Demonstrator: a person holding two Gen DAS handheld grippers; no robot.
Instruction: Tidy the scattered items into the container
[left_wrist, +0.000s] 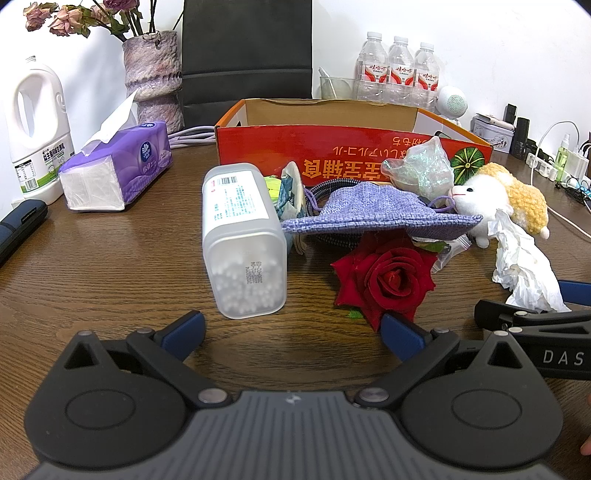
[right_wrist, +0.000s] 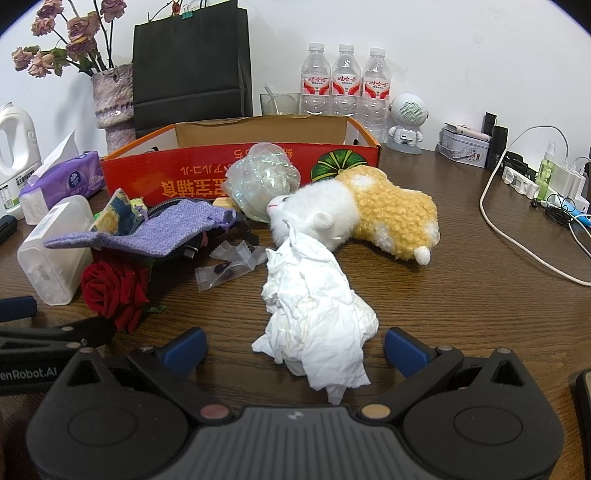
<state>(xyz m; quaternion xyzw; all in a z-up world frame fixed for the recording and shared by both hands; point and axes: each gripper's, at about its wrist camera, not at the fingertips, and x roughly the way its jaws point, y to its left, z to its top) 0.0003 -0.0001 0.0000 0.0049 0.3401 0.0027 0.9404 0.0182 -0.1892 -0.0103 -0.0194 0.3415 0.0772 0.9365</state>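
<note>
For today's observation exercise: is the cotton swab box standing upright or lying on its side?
On its side. The swab box lies lengthwise on the table, labelled face up.

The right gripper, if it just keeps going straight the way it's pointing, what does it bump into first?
Most likely the crumpled white tissue. It lies on the table right between the open jaws of the right gripper. The plush toy sits farther along that line.

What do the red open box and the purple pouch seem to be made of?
Red box: apparently cardboard, glossy printed outside; the inside walls are plain brown with a raw cut edge.
Purple pouch: apparently coarse woven cloth, matte; the weave shows, and it sags.
</note>
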